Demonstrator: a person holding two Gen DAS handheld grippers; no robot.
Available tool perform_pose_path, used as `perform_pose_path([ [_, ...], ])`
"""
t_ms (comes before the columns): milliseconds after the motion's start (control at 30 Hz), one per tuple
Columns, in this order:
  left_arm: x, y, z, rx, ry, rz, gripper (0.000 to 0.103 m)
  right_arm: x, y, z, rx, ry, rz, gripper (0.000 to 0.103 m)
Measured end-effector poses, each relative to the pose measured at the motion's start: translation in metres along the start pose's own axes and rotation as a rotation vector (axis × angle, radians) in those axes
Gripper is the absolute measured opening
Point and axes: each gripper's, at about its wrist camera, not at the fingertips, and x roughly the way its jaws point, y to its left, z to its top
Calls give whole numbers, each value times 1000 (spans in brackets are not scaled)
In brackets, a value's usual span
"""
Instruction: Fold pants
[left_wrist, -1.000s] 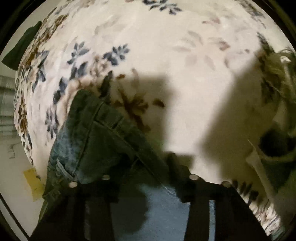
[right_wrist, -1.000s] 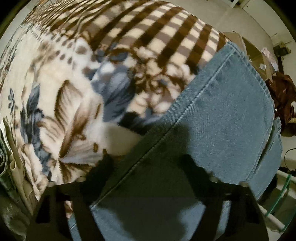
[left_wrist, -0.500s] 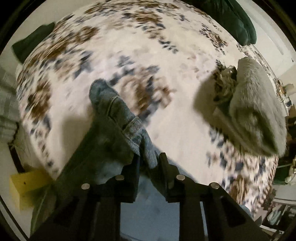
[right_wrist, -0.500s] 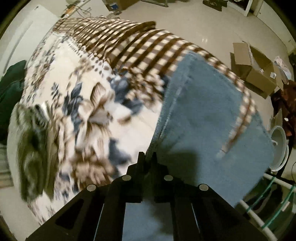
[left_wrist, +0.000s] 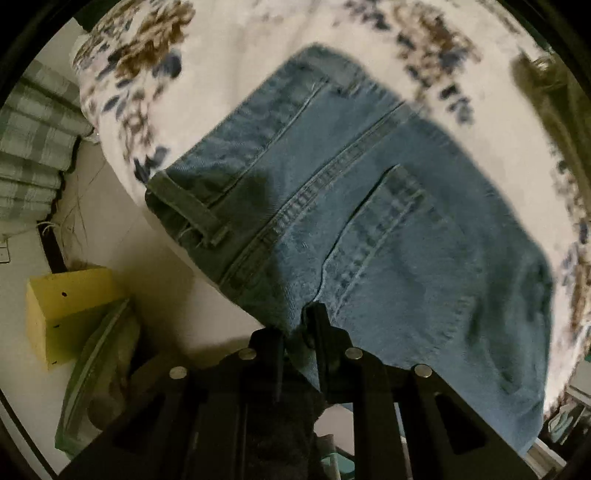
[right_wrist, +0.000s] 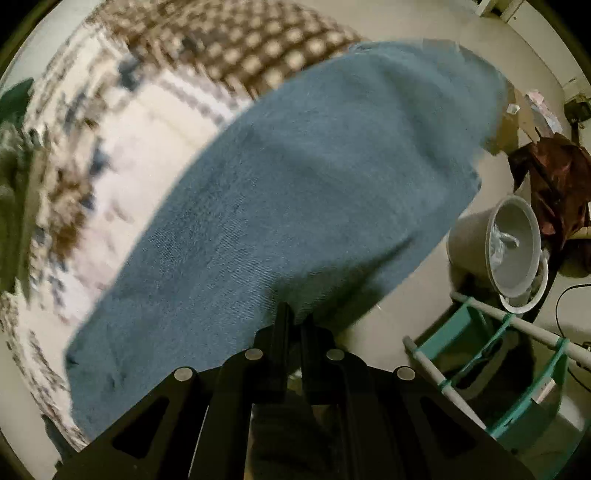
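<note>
My 2 wrist cameras both look steeply down along their own fingers, each sitting close above the blue jeans pinched at its tips, with the left gripper and the right gripper filling the bottom of their frames. Beyond the left gripper I see the waistband and a back pocket, with the floor and a yellow box off to its left; beyond the right gripper I see plain denim, with a white bucket on the floor to its right. Both views share the jeans and the floral blanket beneath them.
</note>
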Motion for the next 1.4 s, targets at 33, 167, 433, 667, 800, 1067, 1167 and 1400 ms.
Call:
perform_pose_path([
  [33,2,0,0,-5,-1,2,14,9,-5,-1,-5,15,-1,5],
  [167,-11,-2,-6,18,-11,-14,19,33,-30,1,21,100,43,24],
  [433,-81,-32,-31,155,-187,74,88,-30,-125,15,185,-75,238,48],
  [667,-80,-127,-50,375,-182,27,88,-36,-177,83,304,-177,189,48],
  [800,-70,-184,-68,490,-143,-2,88,-27,-191,105,428,-153,159,48],
  [1067,-43,-257,-127,701,-44,-11,88,20,-202,97,562,-60,286,48],
  [1167,-37,-270,-145,747,-25,-2,88,24,-196,92,567,-99,320,35],
  [1400,-33,-285,-170,824,-33,18,88,-14,-204,81,518,-259,196,8],
])
